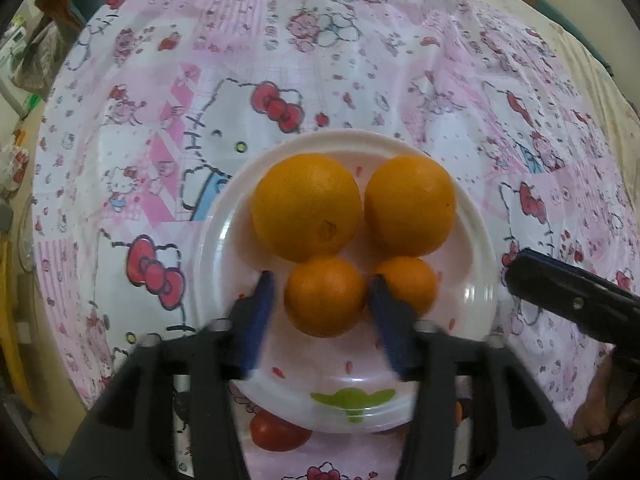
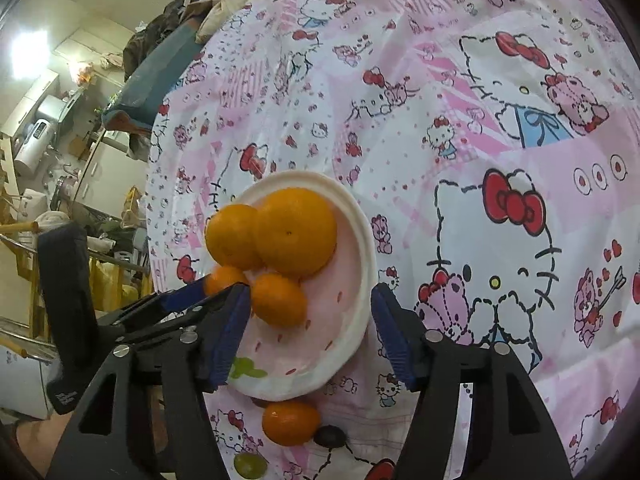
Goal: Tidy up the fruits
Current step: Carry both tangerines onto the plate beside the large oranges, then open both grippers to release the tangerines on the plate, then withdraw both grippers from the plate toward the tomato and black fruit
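A white plate (image 1: 489,240) (image 2: 362,236) on the pink cartoon cloth holds two large oranges (image 1: 306,206) (image 1: 410,204) and two small ones. My left gripper (image 1: 322,282) points down over the plate's near side. It is open, and one small orange (image 1: 324,296) lies between its blue pads with a gap on each side. My right gripper (image 2: 311,292) is open too. Its left pad is beside the other small orange (image 2: 278,300), and its right finger hangs outside the plate rim. In the left wrist view one black right gripper finger (image 1: 560,292) shows at the right.
Off the plate near its front rim lie a loose small orange (image 2: 290,422), a dark grape (image 2: 330,436), a green grape (image 2: 250,464) and a red fruit (image 1: 280,432). The cloth's left edge (image 2: 154,184) drops off to a cluttered room.
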Demonstrator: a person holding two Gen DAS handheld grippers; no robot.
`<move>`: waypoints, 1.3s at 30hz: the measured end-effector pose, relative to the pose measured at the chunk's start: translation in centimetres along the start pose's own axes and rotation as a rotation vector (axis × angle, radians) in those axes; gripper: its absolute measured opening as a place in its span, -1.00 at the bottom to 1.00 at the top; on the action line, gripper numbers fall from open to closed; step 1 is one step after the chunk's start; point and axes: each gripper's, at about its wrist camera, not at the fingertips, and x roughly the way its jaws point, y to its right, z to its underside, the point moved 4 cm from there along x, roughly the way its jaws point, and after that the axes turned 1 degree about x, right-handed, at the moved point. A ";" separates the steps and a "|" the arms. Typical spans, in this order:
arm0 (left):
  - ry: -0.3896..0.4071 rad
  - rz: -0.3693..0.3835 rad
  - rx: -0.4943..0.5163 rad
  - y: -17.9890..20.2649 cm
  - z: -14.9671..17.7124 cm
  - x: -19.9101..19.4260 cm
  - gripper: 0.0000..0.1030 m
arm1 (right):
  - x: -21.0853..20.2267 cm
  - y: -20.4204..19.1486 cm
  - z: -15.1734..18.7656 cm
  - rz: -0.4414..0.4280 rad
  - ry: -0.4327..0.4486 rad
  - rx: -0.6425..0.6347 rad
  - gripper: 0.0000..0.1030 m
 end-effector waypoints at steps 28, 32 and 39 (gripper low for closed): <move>0.167 -0.006 -0.053 -1.6 0.7 -6.3 0.63 | -5.8 -1.1 1.0 0.013 0.104 -0.032 0.36; 0.190 -0.041 -0.056 -2.0 1.3 -7.5 0.63 | -6.8 -1.4 1.5 0.015 0.118 -0.033 0.36; 0.228 -0.037 -0.069 -2.5 2.5 -9.7 0.63 | -8.0 -1.8 2.9 0.035 0.128 -0.056 0.36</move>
